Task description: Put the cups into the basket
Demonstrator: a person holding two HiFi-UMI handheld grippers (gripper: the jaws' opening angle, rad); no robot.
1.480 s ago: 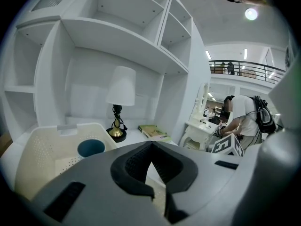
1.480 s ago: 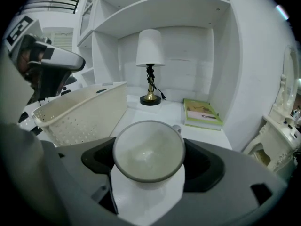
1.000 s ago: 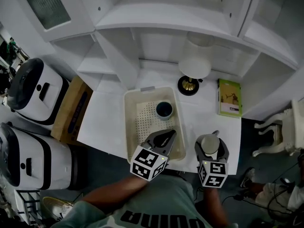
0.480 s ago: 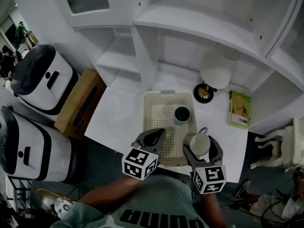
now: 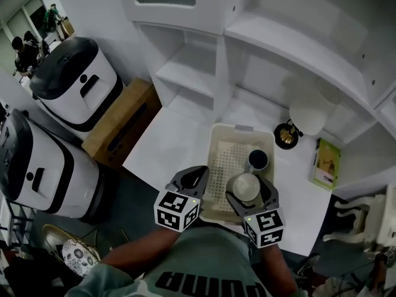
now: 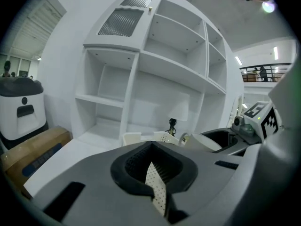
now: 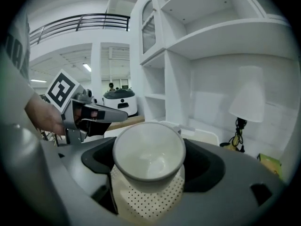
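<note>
A cream perforated basket [image 5: 218, 151] sits on the white desk. Inside it, at the far right, stands a dark-lined cup [image 5: 257, 160]. My right gripper [image 5: 246, 189] is shut on a white cup [image 5: 245, 187], held over the basket's near right part with its mouth tilted toward me; in the right gripper view the white cup [image 7: 149, 156] fills the space between the jaws above the basket floor [image 7: 148, 199]. My left gripper [image 5: 197, 174] is shut and holds nothing, hovering at the basket's near left corner; the left gripper [image 6: 151, 150] looks over the basket rim [image 6: 134, 137].
A small lamp [image 5: 307, 119] and a green book [image 5: 326, 163] stand on the desk right of the basket. White shelving [image 5: 291, 48] rises behind. A cardboard box [image 5: 121, 124] and two white-and-black machines [image 5: 75, 85] stand left of the desk.
Both grippers moved left; the right one carried the white cup from the desk right of the basket to over the basket's near part. The left gripper shifted to the basket's left corner.
</note>
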